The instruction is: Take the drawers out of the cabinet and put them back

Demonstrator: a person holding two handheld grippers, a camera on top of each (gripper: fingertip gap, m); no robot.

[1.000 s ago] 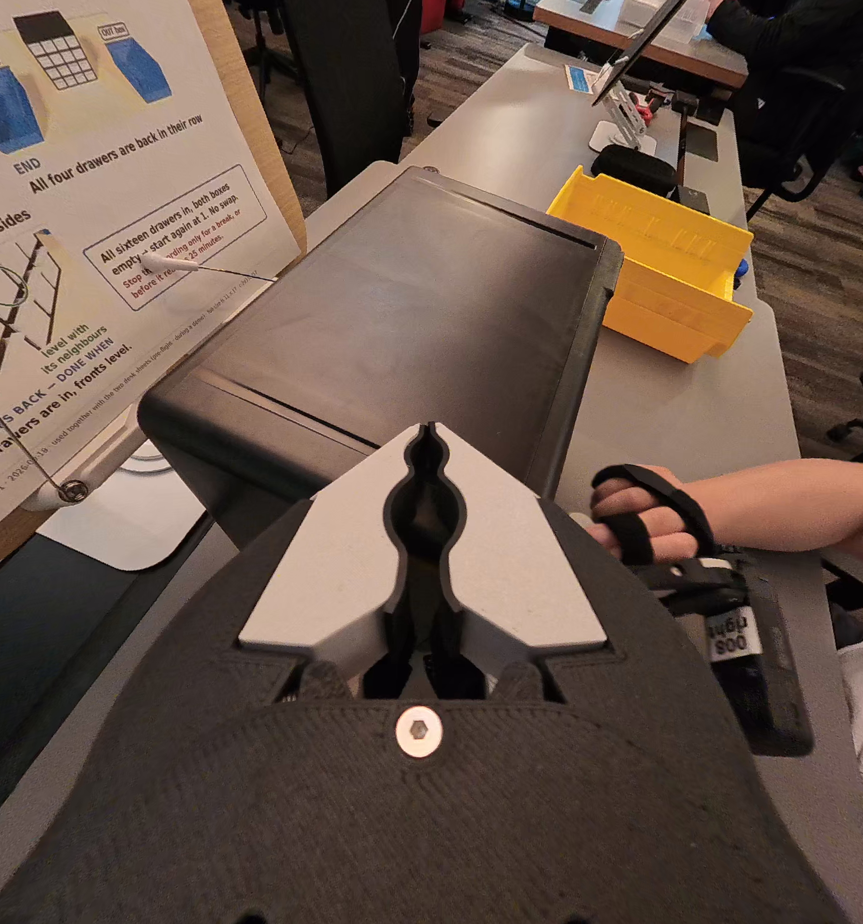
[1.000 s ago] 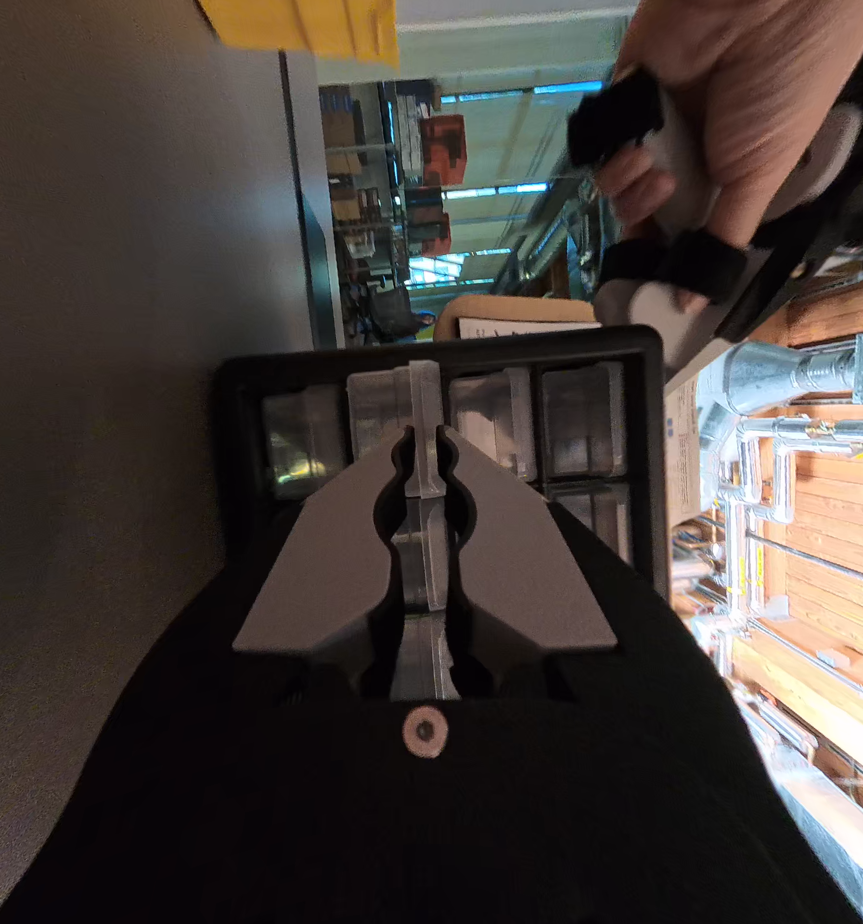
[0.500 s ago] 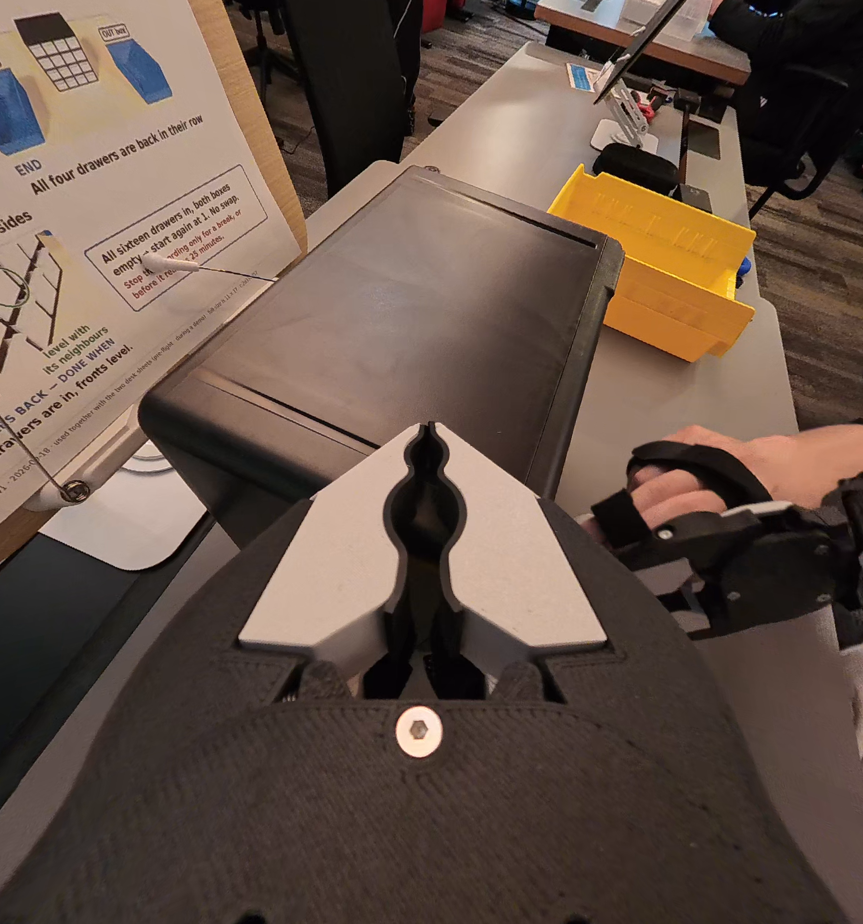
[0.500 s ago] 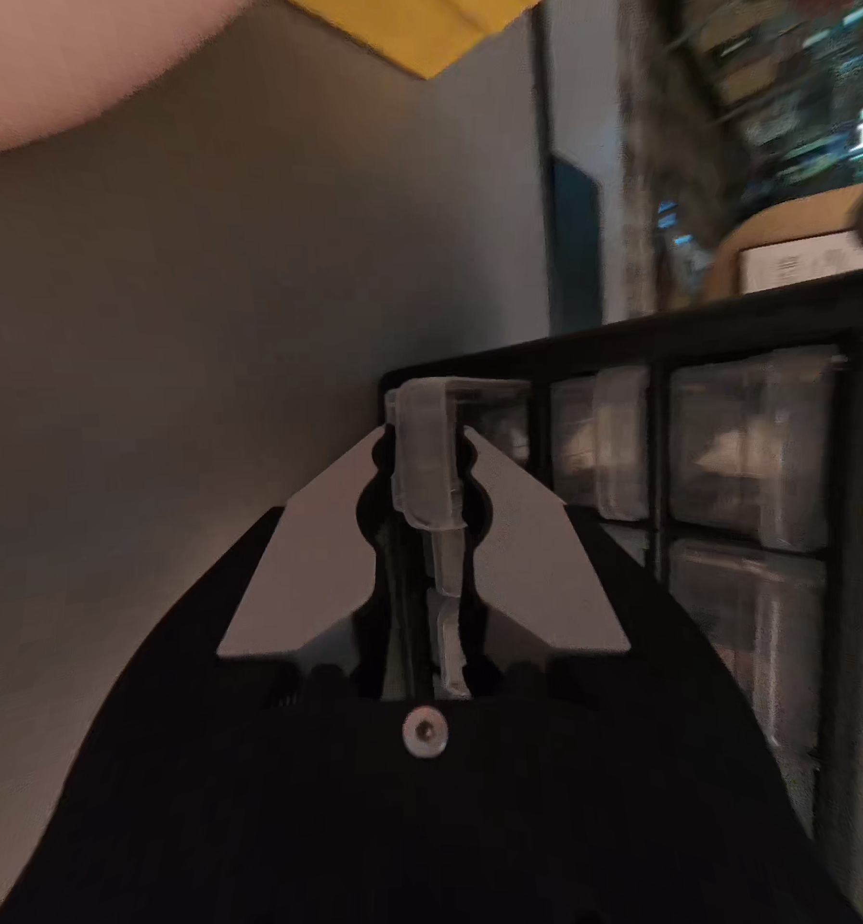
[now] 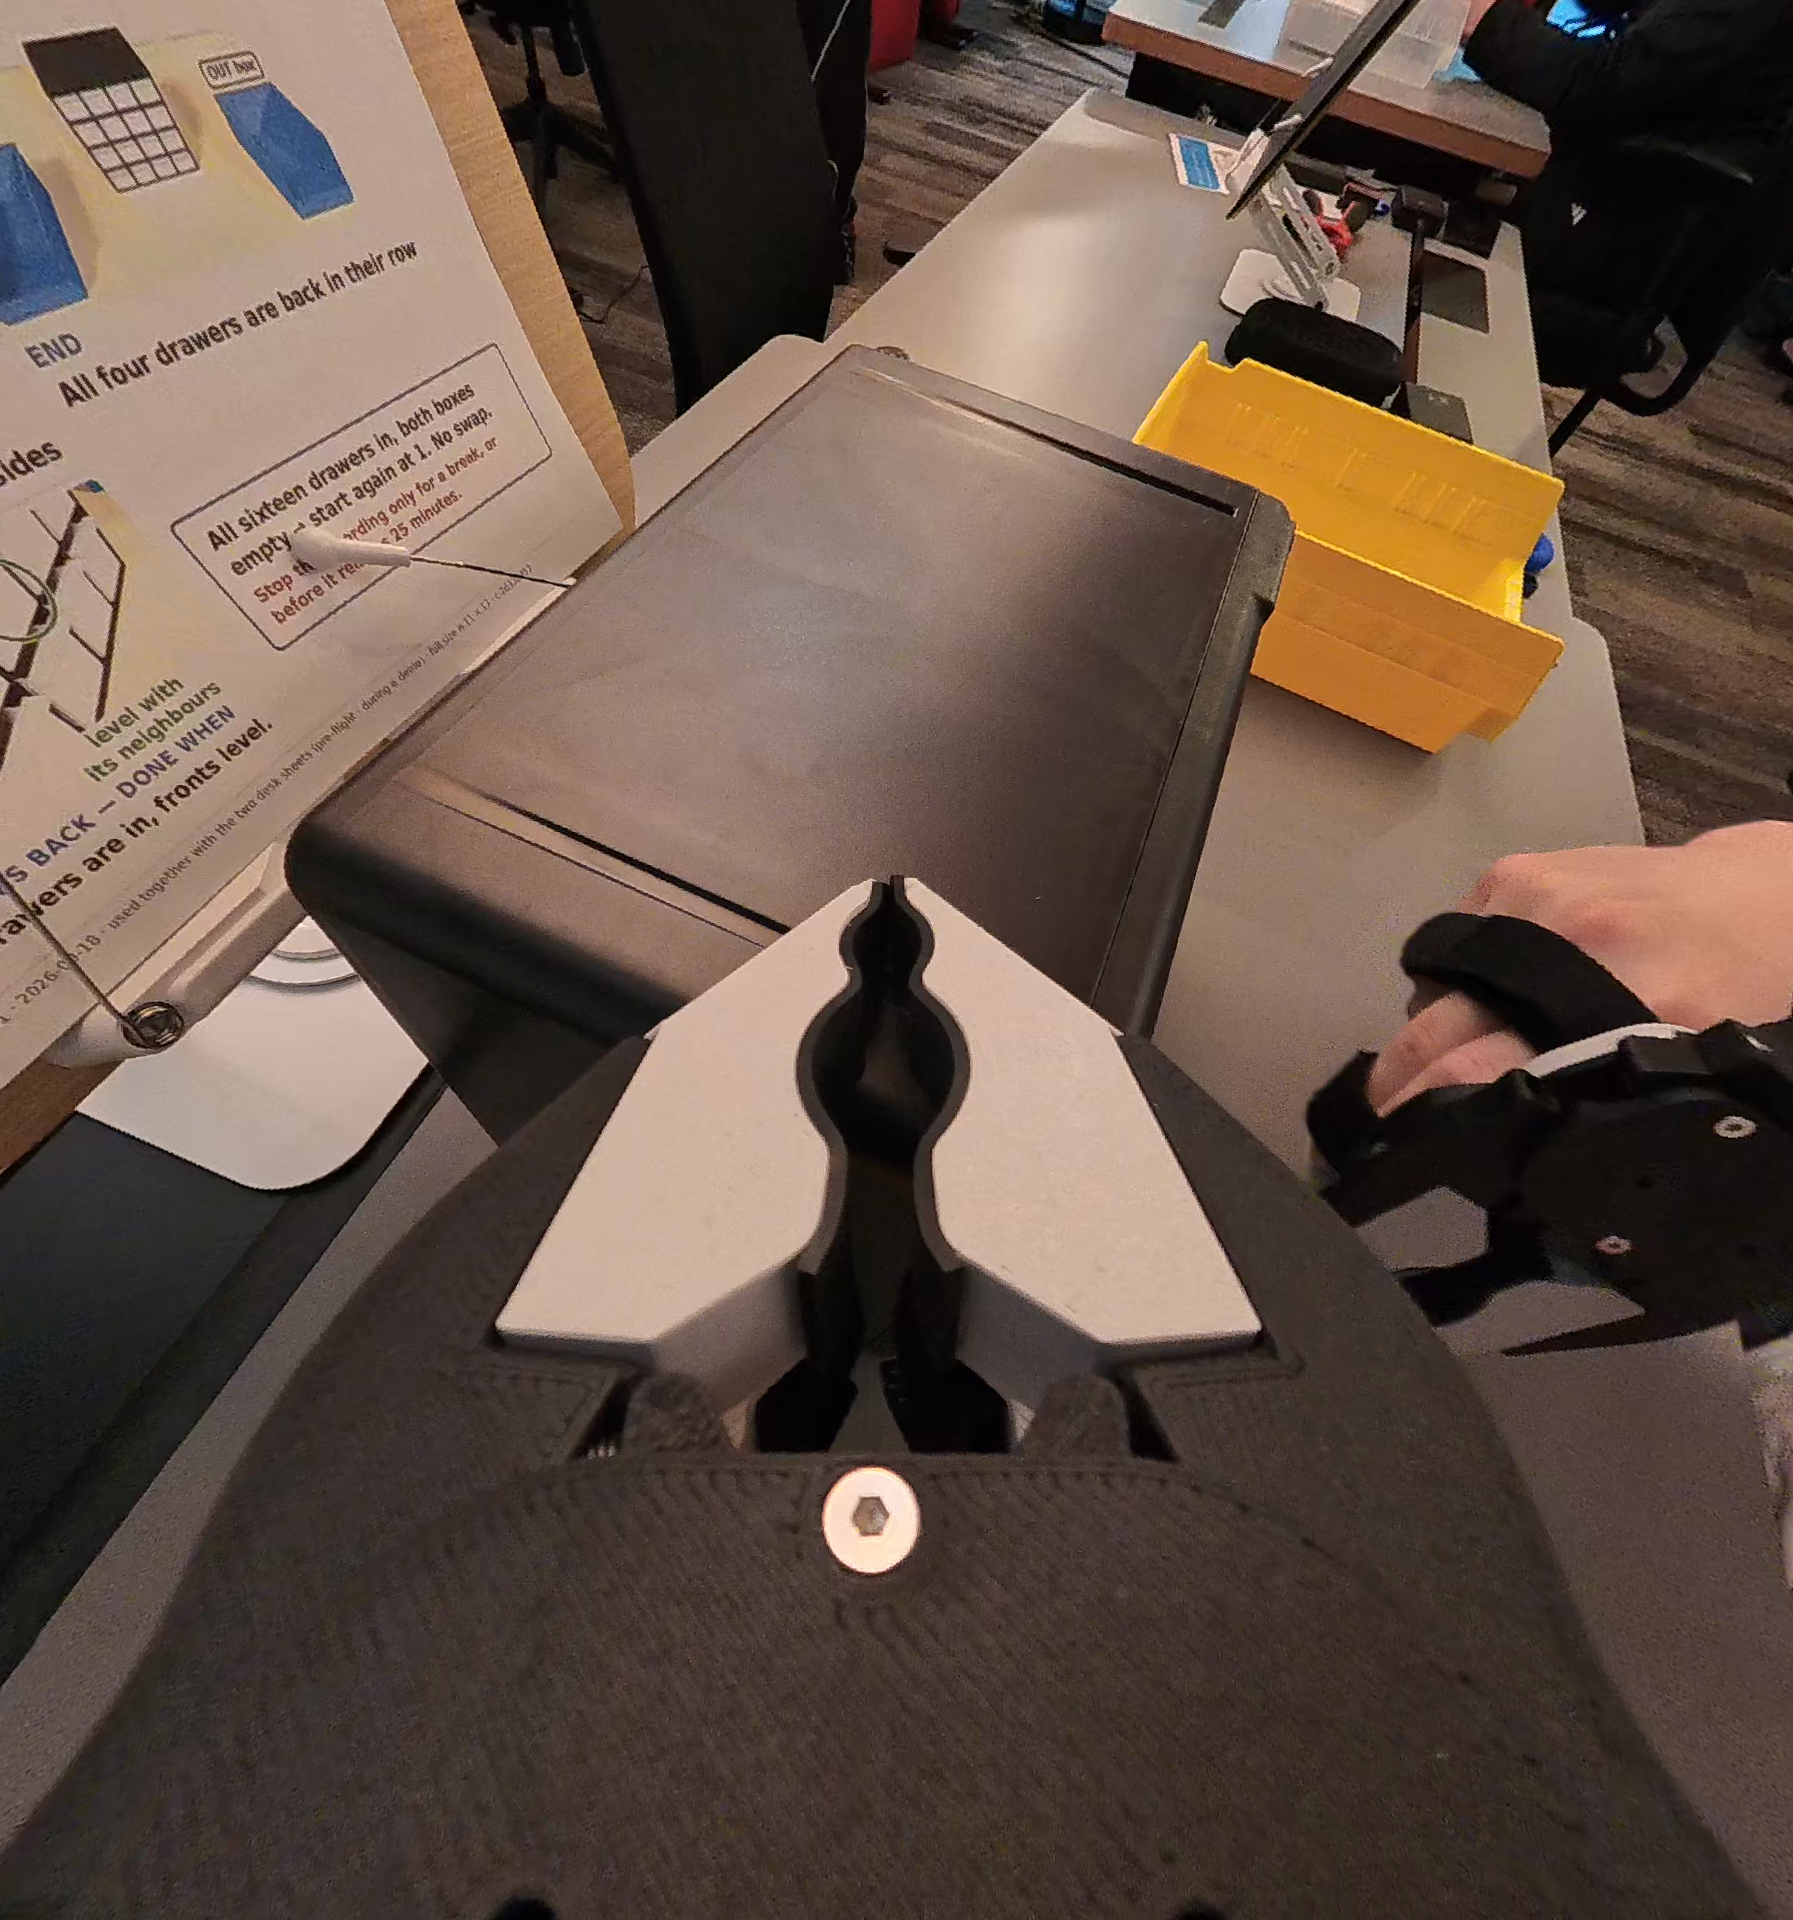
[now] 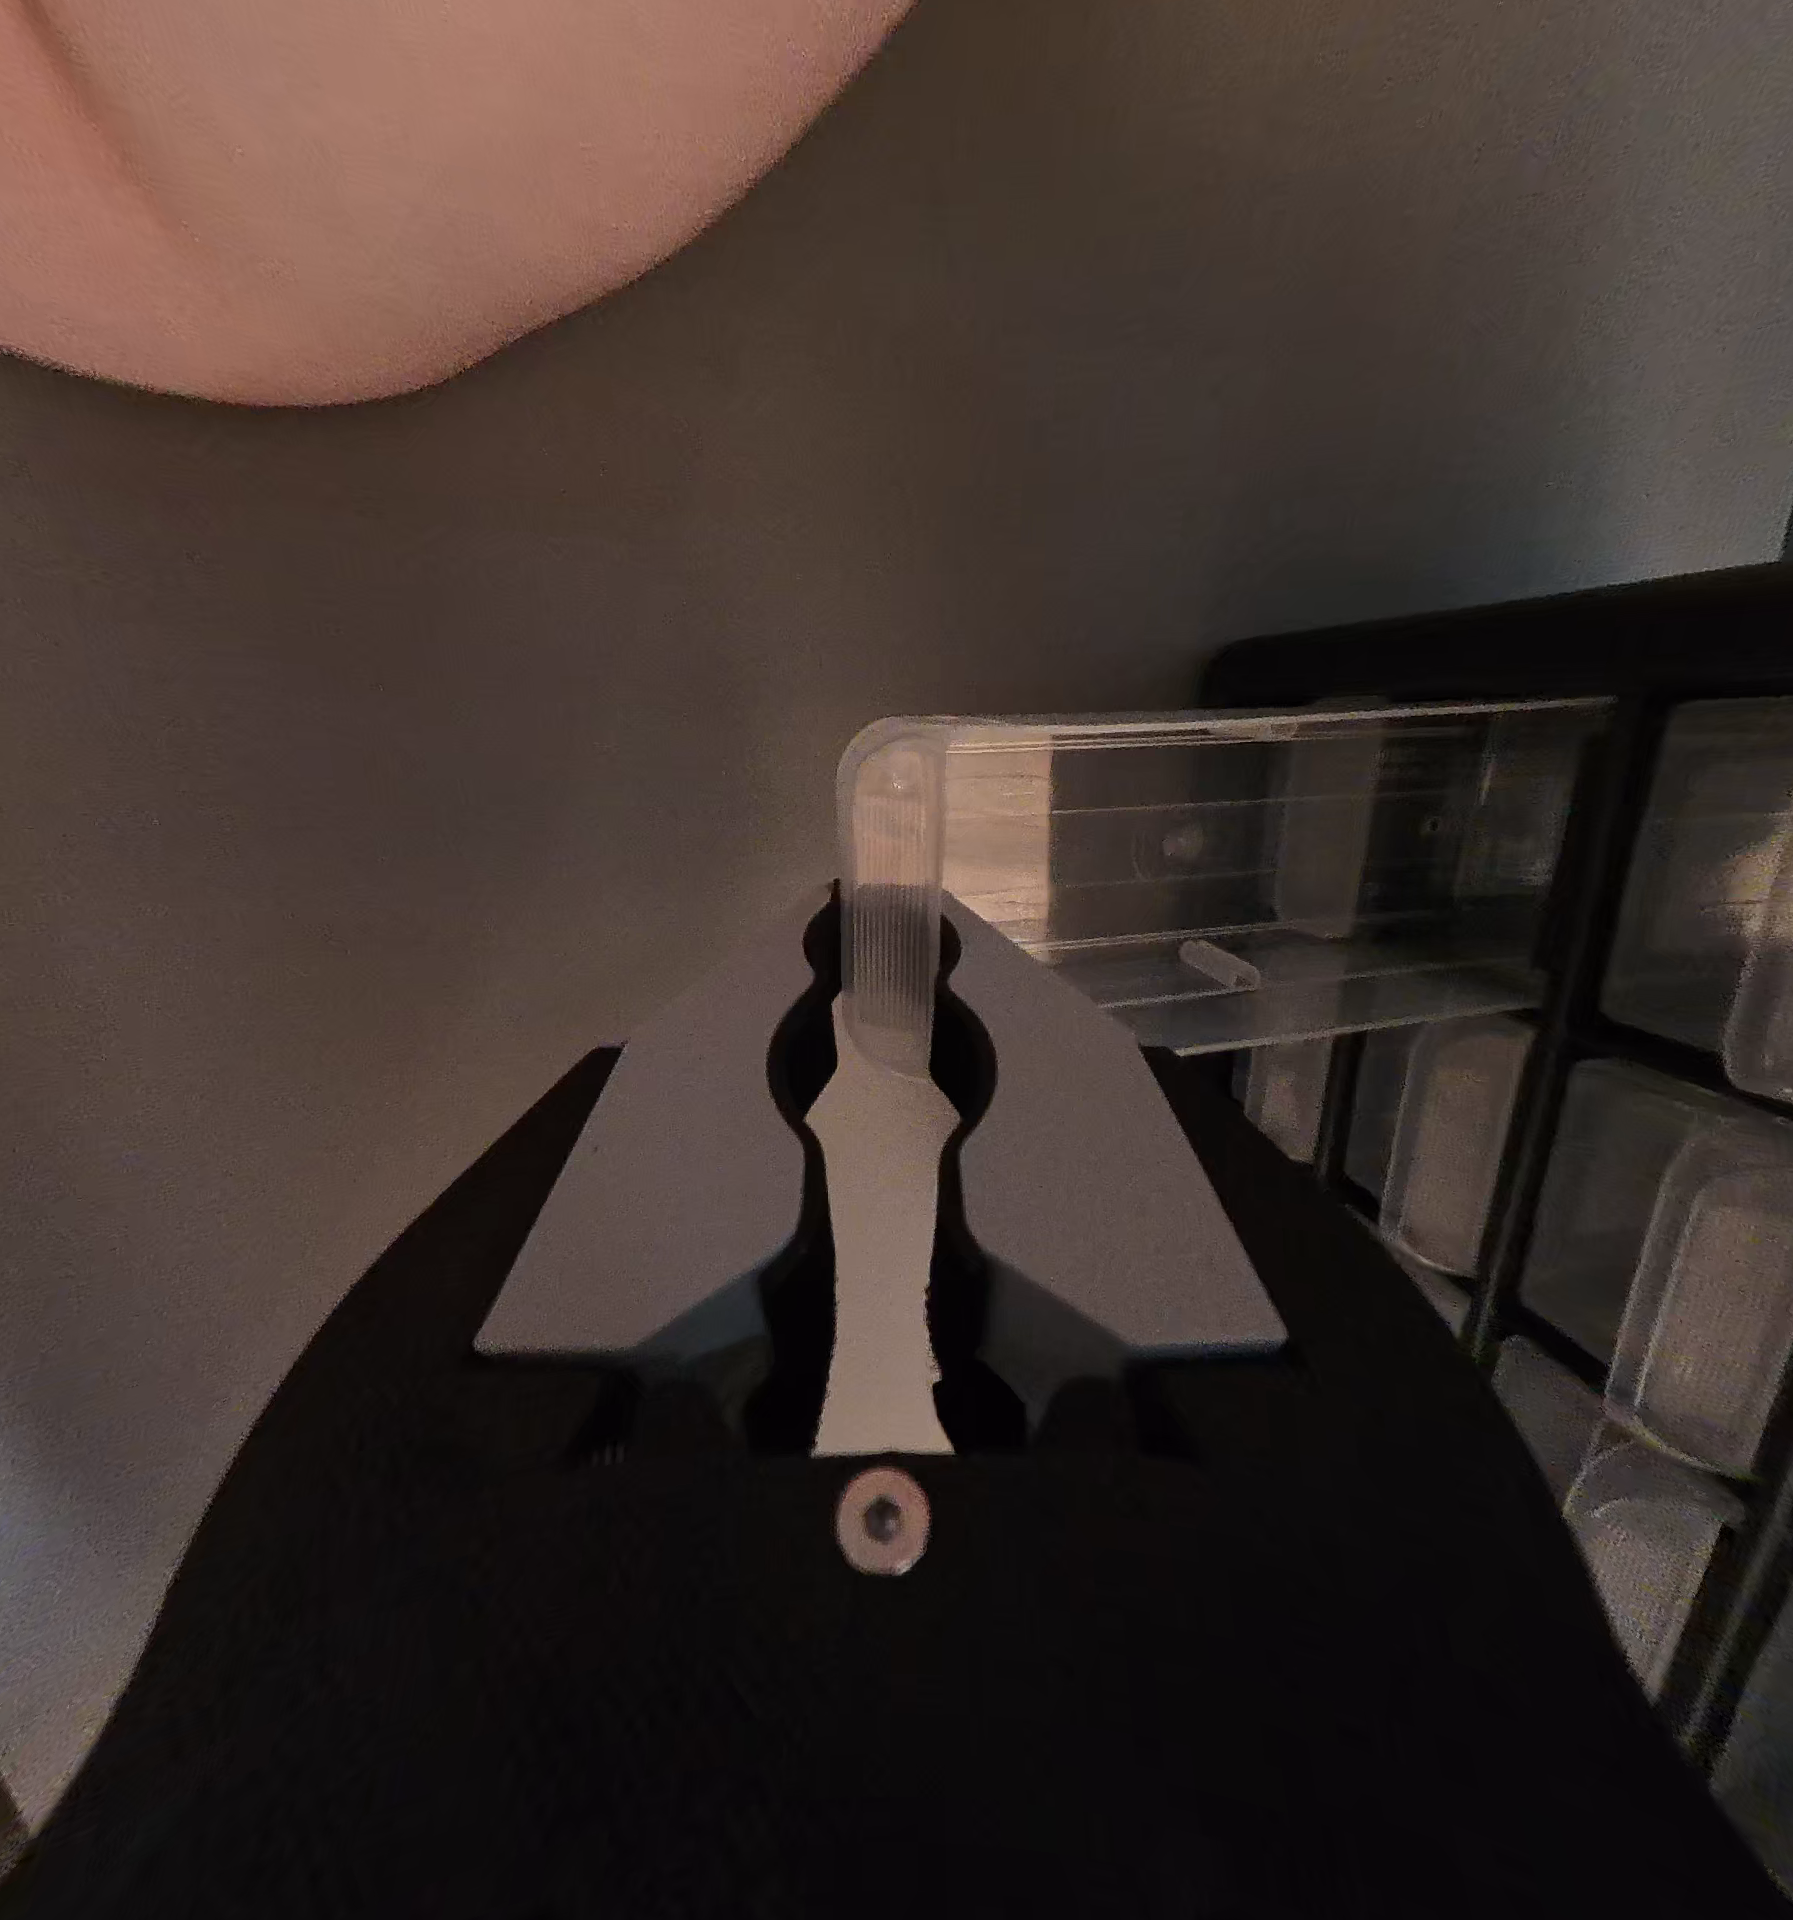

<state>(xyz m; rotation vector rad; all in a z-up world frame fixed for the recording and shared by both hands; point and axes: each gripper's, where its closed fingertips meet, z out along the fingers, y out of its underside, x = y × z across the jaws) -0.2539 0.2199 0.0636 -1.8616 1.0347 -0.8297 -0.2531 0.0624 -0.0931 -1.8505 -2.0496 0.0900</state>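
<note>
The black drawer cabinet (image 5: pixel 850 644) stands on the grey table. My left gripper (image 5: pixel 892 883) is shut and empty, just above the cabinet's top near its front edge. In the right wrist view my right gripper (image 6: pixel 887 935) is shut on the ribbed handle tab (image 6: pixel 890 831) of a clear plastic drawer (image 6: pixel 1235 852). That drawer sticks far out of its slot at the corner of the cabinet (image 6: pixel 1557 1143). Other clear drawers (image 6: pixel 1702 1299) sit in their slots.
A yellow bin (image 5: pixel 1391 582) sits on the table beyond the cabinet. A printed instruction sheet (image 5: pixel 196 416) stands on a holder to the left. A person's hand (image 5: pixel 1650 914) holds the right gripper at the cabinet's front right. An arm (image 6: pixel 352 156) fills the top of the right wrist view. Tip to tip, the grippers are about 20 cm apart.
My right gripper has swung round and drawn the clear drawer out of its slot; its fingers stood wider around the handle half a second ago and are closer now. My left gripper has not moved.
</note>
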